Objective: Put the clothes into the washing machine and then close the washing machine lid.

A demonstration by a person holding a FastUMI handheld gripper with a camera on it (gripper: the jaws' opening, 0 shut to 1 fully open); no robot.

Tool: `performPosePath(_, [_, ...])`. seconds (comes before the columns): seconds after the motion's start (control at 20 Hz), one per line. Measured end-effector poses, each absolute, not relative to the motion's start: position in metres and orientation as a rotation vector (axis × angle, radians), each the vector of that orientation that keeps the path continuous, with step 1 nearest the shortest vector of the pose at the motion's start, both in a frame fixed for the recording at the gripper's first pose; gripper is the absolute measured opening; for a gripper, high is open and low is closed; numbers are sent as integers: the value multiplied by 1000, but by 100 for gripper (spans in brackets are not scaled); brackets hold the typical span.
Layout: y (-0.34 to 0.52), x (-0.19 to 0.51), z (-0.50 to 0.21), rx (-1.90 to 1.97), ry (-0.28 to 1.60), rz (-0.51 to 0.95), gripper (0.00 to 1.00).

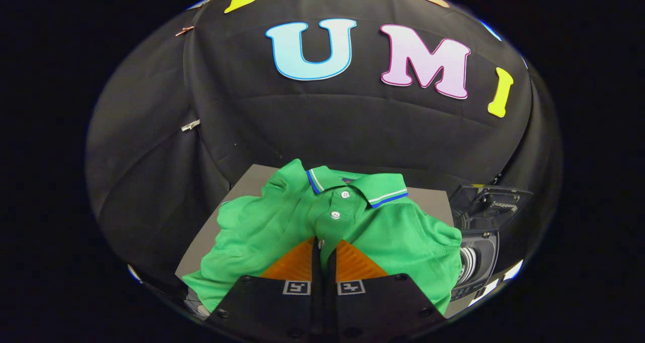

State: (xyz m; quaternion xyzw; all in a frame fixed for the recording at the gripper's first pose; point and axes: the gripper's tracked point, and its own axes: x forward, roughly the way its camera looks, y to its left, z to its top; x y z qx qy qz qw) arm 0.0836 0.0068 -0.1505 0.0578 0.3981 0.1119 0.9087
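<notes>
Black cloth wall (322, 126) wraps the booth, creased and sagging, seams running down it. Two clips (190, 126) pin the cloth on one side. Grey tabletop (428, 202) sits in front of the wall. Lighting even, surroundings dark.

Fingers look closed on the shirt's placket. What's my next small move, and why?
Probably lift a little and start toward the washing machine on the right. The gripper looks shut on the green polo shirt just below its buttons, the shirt lies on the grey table, and the machine's lid stands open.
</notes>
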Motion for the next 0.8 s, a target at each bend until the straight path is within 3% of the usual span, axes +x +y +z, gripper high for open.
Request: performPosePath(0.8, [-51,76,-119,111,758,326,4])
